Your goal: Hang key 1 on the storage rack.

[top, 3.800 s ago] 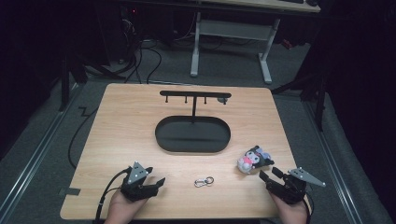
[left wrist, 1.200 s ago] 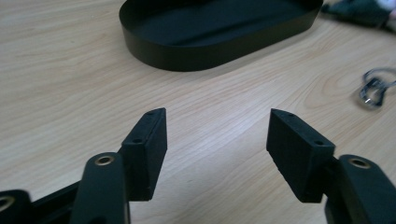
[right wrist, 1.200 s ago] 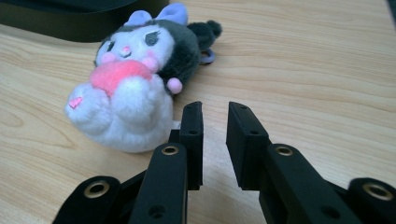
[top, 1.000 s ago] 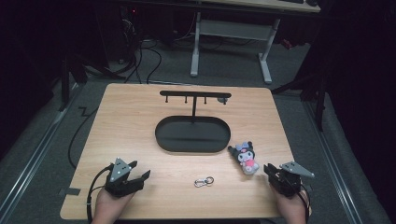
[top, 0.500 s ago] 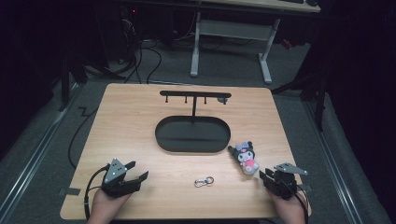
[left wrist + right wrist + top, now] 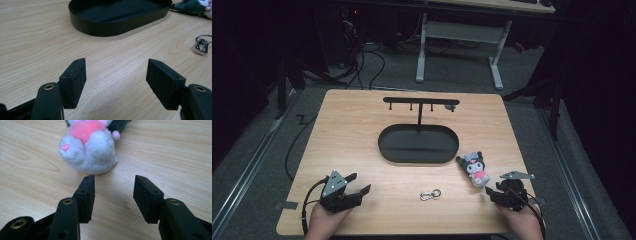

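- The plush toy (image 6: pixel 474 168) now lies free on the worktop (image 6: pixel 362 130), just beside the oval black tray (image 6: pixel 418 144) at its 4 o'clock. In the earliest picture it sat right at the right claw's tips, farther toward the worktop's right edge; it has since been set down closer to the tray.
- The right claw (image 6: pixel 490 190) has drawn back toward the near edge and sits at the toy's 5 o'clock, apart from it. Its jaws are spread with nothing between them; in the right gripper view the toy's white and pink body (image 6: pixel 90 147) lies just beyond the jaw tips.
- The left claw (image 6: pixel 362 187) has slid outward, toward the worktop's 7 o'clock corner, compared with the earliest picture. Its jaws are spread wide and empty over bare wood (image 6: pixel 117 105).
- The key-ring clip (image 6: pixel 430 194) stays where it was, between the two claws near the front edge.
- The hook stand (image 6: pixel 420 104) behind the tray carries nothing.
- My reading: the toy's release looks finished, and both claws are free for whatever comes next, likely the clip or the toy.
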{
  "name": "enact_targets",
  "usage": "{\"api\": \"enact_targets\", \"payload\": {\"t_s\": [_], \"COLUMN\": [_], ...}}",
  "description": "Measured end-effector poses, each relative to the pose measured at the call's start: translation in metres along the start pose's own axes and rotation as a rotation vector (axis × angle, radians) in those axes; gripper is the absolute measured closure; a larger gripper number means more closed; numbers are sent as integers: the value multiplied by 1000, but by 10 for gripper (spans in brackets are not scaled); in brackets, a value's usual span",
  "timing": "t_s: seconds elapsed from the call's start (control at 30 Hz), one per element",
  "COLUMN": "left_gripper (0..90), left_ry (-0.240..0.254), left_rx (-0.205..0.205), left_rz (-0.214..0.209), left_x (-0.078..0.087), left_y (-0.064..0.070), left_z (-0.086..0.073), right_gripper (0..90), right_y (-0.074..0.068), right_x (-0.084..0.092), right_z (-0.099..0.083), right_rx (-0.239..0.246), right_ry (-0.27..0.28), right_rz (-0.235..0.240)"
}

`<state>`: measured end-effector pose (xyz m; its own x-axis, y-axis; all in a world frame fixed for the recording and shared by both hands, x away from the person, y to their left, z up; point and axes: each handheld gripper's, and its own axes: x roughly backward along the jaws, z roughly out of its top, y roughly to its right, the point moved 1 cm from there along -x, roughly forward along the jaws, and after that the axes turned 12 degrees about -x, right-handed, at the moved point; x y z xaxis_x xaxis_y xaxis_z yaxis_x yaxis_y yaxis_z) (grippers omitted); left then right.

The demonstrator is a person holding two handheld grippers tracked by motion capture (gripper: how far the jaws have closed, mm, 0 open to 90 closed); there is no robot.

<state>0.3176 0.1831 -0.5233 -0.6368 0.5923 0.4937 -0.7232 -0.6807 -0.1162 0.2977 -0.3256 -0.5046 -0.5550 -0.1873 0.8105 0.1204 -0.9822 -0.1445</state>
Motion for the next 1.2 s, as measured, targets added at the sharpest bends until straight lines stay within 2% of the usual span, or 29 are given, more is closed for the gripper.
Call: {"api": "enact_targets", "payload": {"t_s": [0.37,0.6,0.67,0.8,0.93,1.2], "left_gripper": [329,329,329,329,329,329], "left_ry": [5,2,2,-1,-6,-9], "left_rx": [-44,-49,-54,-64,-67,-77], "left_rz": [-12,-18,-21,-26,-34,-38], "left_x": [2,2,2,2,2,2], "left_y": [5,6,7,8,8,10], "left_z": [0,-1,-1,0,0,0], "right_gripper": [437,408,387,374,358,307], "right_y": [-6,-8,-10,-13,-16,-22], "right_x": [-2,-2,-2,-1,-1,-2], "right_z": [5,9,11,15,19,28], "right_rx": [32,43,52,83,94,112], "right_ry": [-125,-181,-240,-290,-347,-407], "right_rz": [30,21,19,4,-1,-13]}}
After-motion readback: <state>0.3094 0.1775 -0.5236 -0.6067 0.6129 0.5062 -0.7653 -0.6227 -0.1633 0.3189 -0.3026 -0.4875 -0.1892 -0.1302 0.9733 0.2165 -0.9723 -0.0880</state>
